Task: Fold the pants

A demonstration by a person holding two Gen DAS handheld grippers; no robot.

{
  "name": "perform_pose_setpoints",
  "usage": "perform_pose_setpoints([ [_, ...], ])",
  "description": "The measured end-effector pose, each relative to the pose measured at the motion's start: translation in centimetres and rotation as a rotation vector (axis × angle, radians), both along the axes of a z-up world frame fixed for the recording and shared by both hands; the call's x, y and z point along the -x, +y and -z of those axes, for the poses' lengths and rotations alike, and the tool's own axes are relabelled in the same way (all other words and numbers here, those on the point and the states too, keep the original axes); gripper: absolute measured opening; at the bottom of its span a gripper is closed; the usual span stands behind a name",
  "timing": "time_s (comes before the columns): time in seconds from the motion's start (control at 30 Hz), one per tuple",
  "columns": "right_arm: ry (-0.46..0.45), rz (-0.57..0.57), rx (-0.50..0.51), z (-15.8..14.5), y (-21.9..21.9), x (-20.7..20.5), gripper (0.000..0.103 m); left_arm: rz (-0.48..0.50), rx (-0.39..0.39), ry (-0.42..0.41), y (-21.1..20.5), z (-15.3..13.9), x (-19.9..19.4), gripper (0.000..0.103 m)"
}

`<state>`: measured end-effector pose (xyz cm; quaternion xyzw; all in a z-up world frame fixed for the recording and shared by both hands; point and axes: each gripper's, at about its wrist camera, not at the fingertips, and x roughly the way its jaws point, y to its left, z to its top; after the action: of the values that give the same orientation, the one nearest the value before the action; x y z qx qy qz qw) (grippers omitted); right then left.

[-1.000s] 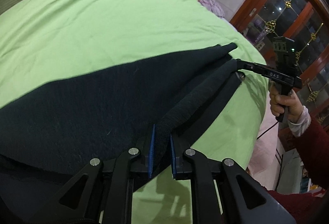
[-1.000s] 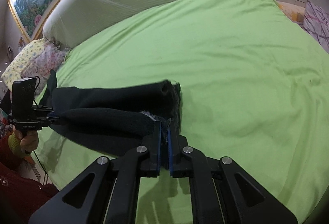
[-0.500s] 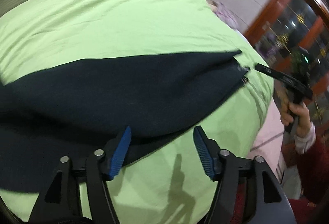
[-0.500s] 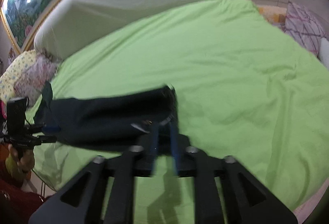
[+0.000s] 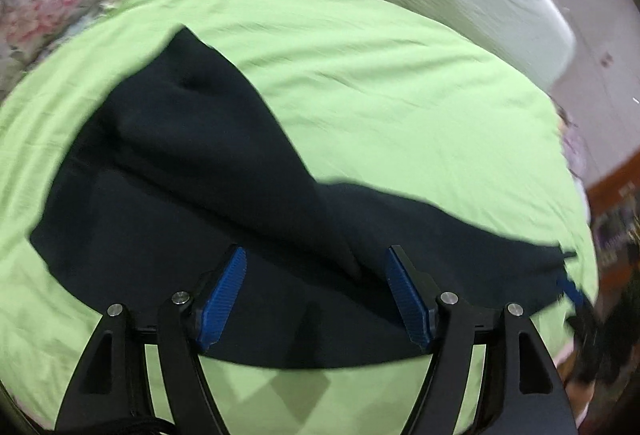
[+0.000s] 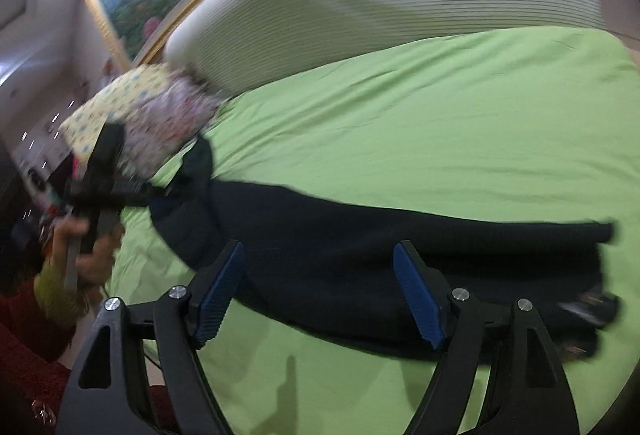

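Dark navy soft-fabric pants [image 5: 224, 203] spread flat on the light-green bed sheet [image 5: 400, 83], near the bed's near edge, one part folded over in a raised ridge running from far left toward near right. Left claw [image 5: 316, 295] over the pants' near edge, blue ribbed pads [image 5: 224, 295] wide apart and opening, gripping nothing, cloth lying below the gap. Right claw [image 6: 320, 295] likewise spread and opening, nothing pinched, above the pants [image 6: 360, 255] lying long from left to right. Seen from the right wrist, left claw [image 6: 160, 193] at the pants' left end, held by a hand [image 6: 92, 251] in a dark red sleeve [image 6: 28, 347]. Striped white headboard cushion [image 6: 380, 7] at the far side; floral pillows [image 6: 152, 115] at the far left.
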<state>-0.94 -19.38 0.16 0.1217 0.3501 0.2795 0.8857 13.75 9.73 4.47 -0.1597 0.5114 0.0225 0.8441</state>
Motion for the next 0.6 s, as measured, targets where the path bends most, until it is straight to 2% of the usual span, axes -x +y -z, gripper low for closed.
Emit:
perform_pose_setpoints([
  [0.23, -0.016, -0.231, 0.008, -0.2, 9.5, -1.5, 0.077, -0.162, -0.106, 0.113, 3.1, -1.3, -6.3, 0.074],
  [0.37, -0.034, -0.367, 0.04, 0.0, 15.1, -2.3, 0.071, -0.185, -0.165, 0.152, 4.0, -0.9, -8.6, 0.074],
  [0.5, 0.016, -0.404, 0.101, 1.5, 19.0, -4.8, 0.055, -0.182, -0.182, 0.214, 4.4, 0.4, -8.7, 0.074],
  [0.6, 0.051, -0.393, 0.159, 3.1, 20.7, -6.6, 0.051, -0.187, -0.181, 0.231, 4.9, 1.2, -9.0, 0.074],
])
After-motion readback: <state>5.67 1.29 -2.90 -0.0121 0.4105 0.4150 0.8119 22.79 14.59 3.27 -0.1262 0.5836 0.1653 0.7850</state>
